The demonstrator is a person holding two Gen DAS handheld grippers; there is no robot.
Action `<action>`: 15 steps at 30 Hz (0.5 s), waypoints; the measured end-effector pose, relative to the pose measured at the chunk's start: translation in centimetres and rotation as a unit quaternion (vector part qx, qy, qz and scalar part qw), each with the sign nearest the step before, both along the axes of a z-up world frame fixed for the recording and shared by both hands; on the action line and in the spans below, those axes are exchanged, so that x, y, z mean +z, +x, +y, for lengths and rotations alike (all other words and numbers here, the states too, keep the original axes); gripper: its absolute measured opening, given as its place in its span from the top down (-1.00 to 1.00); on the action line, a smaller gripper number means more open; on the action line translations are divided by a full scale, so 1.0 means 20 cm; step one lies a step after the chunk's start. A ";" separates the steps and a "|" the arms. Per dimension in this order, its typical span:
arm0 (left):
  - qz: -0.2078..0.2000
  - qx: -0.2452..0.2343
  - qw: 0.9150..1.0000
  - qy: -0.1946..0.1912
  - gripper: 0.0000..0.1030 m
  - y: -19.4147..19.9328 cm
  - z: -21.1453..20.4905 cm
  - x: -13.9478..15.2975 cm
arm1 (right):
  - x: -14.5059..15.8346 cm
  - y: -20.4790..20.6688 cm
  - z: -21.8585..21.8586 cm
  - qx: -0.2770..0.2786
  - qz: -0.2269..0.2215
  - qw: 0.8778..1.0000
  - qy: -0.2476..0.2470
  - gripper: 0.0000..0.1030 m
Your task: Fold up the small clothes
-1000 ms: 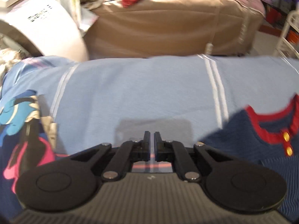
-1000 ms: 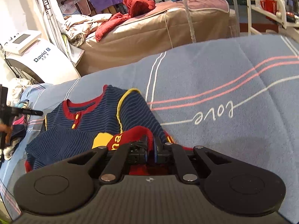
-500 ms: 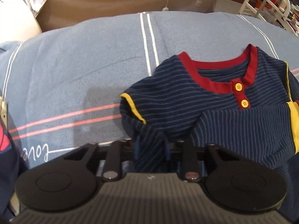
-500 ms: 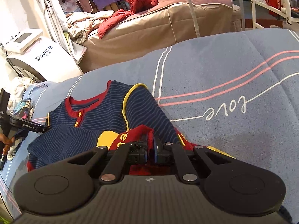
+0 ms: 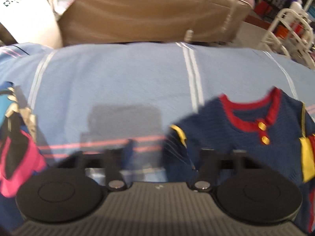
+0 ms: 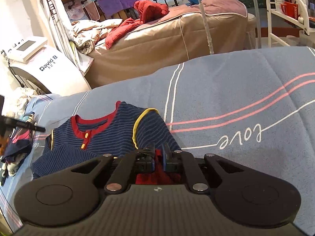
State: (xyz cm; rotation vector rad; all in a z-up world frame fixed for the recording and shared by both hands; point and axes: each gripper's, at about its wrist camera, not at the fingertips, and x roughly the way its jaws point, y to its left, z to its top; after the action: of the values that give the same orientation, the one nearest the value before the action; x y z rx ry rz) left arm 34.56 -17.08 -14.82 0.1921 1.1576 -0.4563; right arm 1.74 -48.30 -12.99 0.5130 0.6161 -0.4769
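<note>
1. Your left hand-held gripper (image 5: 160,153) was opening, fingers already wide apart. Blurred frame, but nothing looked pinched. The shirt's sleeve edge with its yellow cuff (image 5: 180,132) sat between the fingers, toward the right one, pads clear of it.
2. Your right hand-held gripper (image 6: 158,157) was opening too, with only a narrow gap so far. Red fabric (image 6: 157,160) of the shirt sat in that gap. Pads had come off it as far as I could tell, so I'd call it released, not clamped.
3. The navy striped shirt (image 6: 110,137) lay on the blue blanket (image 6: 226,98), red collar (image 6: 78,126) toward the far edge, two yellow buttons (image 6: 85,140) facing up. The lower part was folded up over the chest, and the yellow-trimmed sleeve (image 6: 145,116) was lifted into a small peak.
4. In the left wrist view the same shirt (image 5: 246,137) filled the lower right, beside the right finger.
5. A second garment with pink and teal print (image 5: 17,147) lay at the blanket's left edge, well apart from the shirt.
6. The tip of your left tool showed as a dark bar (image 6: 25,124) at the left of the right wrist view, just left of the shirt.
7. Behind the blanket: a tan covered bed (image 6: 167,41) with a red jacket (image 6: 141,17) on it, and a white machine (image 6: 45,70) to the left.
</note>
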 end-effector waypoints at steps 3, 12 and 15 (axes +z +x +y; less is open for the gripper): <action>0.039 -0.011 0.999 -0.007 -0.67 -0.06 -0.06 -0.09 | -0.02 -0.01 -0.01 -0.004 0.000 1.000 0.014 0.47; -0.017 -0.032 0.997 0.068 0.86 -0.03 -0.16 -0.09 | 0.00 -0.06 0.01 -0.009 0.005 1.000 0.008 0.47; -0.034 0.025 0.995 0.091 0.96 0.12 -0.04 -0.08 | 0.01 -0.04 0.00 -0.013 0.003 1.000 0.005 0.47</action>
State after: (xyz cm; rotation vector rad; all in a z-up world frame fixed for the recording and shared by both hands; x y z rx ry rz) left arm 37.00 -17.92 -16.46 0.3327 1.1353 -0.2971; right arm 0.90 -48.39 -12.85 0.5309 0.6178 -0.5000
